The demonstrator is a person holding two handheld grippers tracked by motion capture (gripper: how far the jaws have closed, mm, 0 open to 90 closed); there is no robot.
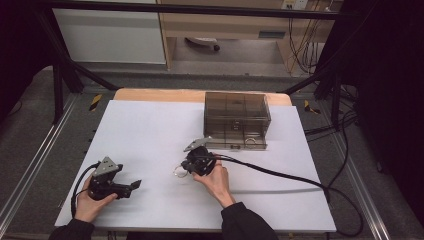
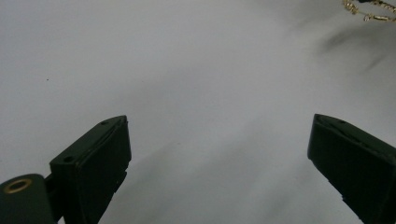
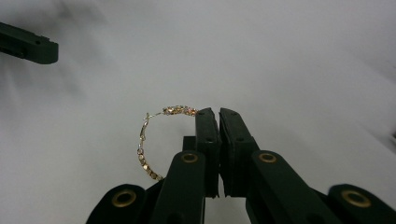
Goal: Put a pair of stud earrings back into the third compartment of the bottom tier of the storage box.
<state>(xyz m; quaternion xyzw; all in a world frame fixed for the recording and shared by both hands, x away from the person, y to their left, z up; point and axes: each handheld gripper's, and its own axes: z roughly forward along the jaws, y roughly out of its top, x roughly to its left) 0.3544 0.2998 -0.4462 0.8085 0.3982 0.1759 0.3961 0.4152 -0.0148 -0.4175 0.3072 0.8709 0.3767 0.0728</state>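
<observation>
Your right gripper [image 3: 218, 114] has its fingers pressed together, pinching the thin gold beaded hoop [image 3: 144, 140] by its edge so it hangs left of them; your left gripper [image 2: 219, 140] waits, fingers spread.

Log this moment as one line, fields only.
right gripper: shut on gold hoop earring | left gripper: open, nothing between jaws | clear smoky plastic box: at table's far side | white table

Dim room, white sheet [image 1: 150, 135] lit from overhead; gripper views soft, blurry at edges (shadows faint).
</observation>
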